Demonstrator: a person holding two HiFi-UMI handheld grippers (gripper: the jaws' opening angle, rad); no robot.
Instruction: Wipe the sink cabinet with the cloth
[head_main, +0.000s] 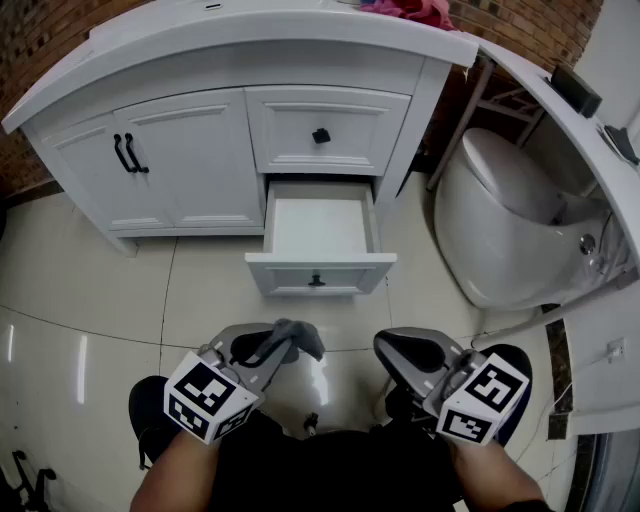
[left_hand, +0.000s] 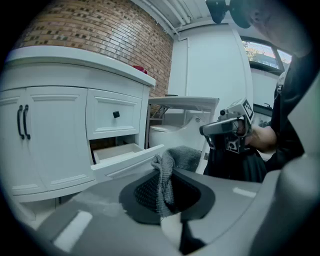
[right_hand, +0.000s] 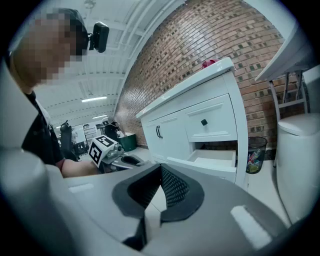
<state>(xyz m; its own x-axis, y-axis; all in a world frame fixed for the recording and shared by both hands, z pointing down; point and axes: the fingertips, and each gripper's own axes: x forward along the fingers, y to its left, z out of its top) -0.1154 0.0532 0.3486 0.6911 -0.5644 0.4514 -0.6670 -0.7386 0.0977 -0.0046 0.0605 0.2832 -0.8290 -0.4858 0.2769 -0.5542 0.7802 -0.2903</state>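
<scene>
Facing the sink cabinet (head_main: 200, 160), the left gripper (head_main: 262, 348) pinches the cloth (head_main: 298, 336), apparently ready for wiping; the right gripper (head_main: 400, 350), jaws together and empty, hangs equally short of the cabinet.

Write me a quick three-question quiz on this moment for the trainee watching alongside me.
1. True or false: the sink cabinet's lower drawer is pulled out and shows nothing inside.
2. Fill in: the right gripper's fingers are ____, with nothing between them.
3. Which holds the grey cloth? A. left gripper B. right gripper C. neither
Key: 1 true; 2 together; 3 A.
</scene>
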